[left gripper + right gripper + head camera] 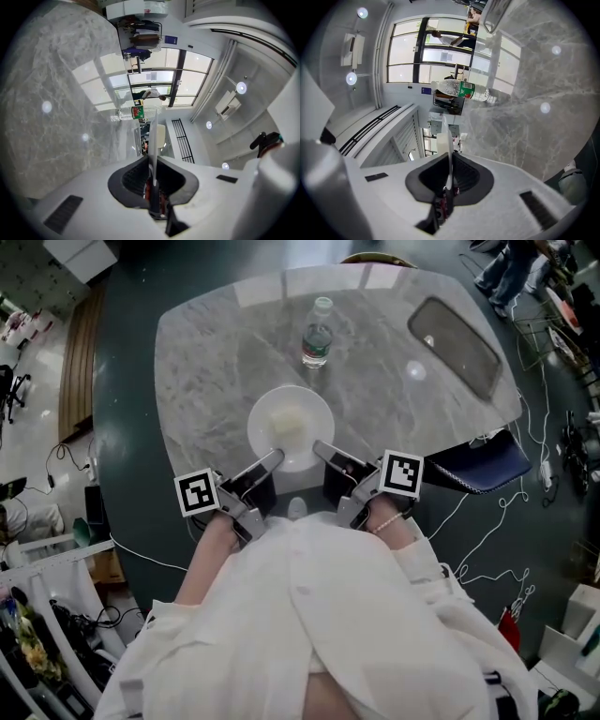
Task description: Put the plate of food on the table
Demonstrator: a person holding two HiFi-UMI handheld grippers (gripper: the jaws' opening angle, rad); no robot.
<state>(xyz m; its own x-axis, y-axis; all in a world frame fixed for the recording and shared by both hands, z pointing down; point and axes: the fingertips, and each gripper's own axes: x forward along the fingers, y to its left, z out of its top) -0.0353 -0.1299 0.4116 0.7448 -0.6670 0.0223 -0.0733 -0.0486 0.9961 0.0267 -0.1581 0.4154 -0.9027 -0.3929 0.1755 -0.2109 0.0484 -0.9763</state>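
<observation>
A white plate [292,432] with a pale mound of food [287,418] sits at the near middle of the marble table [206,371]; I cannot tell whether it rests on the top or hovers just above. My left gripper [273,459] is shut on the plate's near-left rim. My right gripper [321,447] is shut on its near-right rim. In the left gripper view the plate [153,133] shows edge-on, pinched in the left gripper [153,164]. The right gripper view shows the same thin rim [448,140] clamped in the right gripper [449,174].
A clear water bottle [318,332] with a green label stands just beyond the plate, and it also shows as bottle [125,114] and bottle [464,90]. A dark oblong tray [455,345] lies at the table's far right. A blue seat [478,467] sits by the right edge.
</observation>
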